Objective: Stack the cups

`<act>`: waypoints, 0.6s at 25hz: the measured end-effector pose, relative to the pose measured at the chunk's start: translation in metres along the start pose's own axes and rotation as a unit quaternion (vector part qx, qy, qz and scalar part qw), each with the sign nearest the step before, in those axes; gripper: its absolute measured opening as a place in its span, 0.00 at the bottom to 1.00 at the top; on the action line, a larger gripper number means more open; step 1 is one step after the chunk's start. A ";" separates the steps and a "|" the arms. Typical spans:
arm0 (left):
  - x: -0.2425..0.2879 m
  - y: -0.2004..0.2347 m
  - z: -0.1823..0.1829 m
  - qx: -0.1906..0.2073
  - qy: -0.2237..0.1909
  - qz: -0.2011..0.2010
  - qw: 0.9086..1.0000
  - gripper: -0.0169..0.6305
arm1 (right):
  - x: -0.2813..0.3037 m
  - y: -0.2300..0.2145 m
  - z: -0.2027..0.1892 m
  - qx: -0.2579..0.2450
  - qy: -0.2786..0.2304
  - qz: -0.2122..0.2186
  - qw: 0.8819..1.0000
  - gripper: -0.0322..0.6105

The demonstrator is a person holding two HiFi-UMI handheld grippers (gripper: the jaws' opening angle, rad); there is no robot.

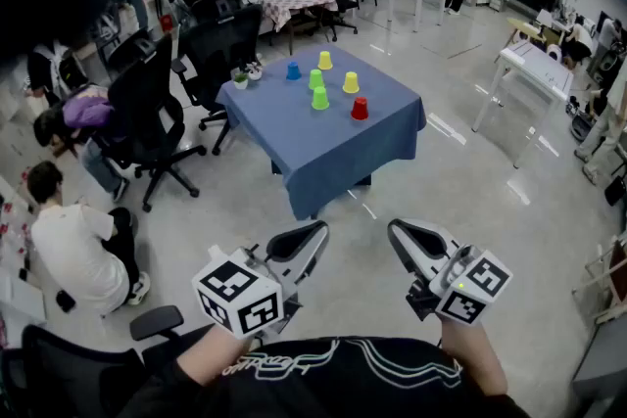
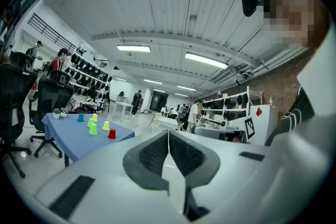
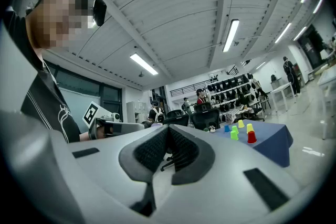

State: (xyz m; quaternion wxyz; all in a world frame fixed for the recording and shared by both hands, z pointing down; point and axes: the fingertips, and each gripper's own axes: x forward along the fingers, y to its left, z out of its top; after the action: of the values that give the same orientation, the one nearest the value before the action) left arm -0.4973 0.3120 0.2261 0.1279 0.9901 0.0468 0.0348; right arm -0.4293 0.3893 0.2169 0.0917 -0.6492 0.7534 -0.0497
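Well ahead of the left tongs (image 1: 315, 232) and right tongs (image 1: 397, 230), six cups (image 1: 320, 98) sit unstacked on the blue table (image 1: 313, 157). Both tongs are squeezed closed, nothing in them.

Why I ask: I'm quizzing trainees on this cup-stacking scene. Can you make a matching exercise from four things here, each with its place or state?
Things:
1. red cup
2. blue cup
3. potted plant
4. right gripper

Places or states, as the head view shows them:
A. jaws shut, nothing between them
B. on the left corner of the table
C. leftmost cup
D. cup nearest the person

Pairs: 1-D, 2-C, 3-B, 4-A
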 end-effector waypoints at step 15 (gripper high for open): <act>0.024 -0.036 -0.010 -0.001 0.000 -0.003 1.000 0.07 | -0.045 -0.012 0.007 -0.017 0.001 -0.007 1.000 0.13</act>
State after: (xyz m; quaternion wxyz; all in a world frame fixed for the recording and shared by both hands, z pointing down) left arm -0.4778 0.3517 0.2273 0.1289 0.9898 0.0498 0.0341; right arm -0.4095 0.4320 0.2154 0.0802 -0.6556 0.7499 -0.0381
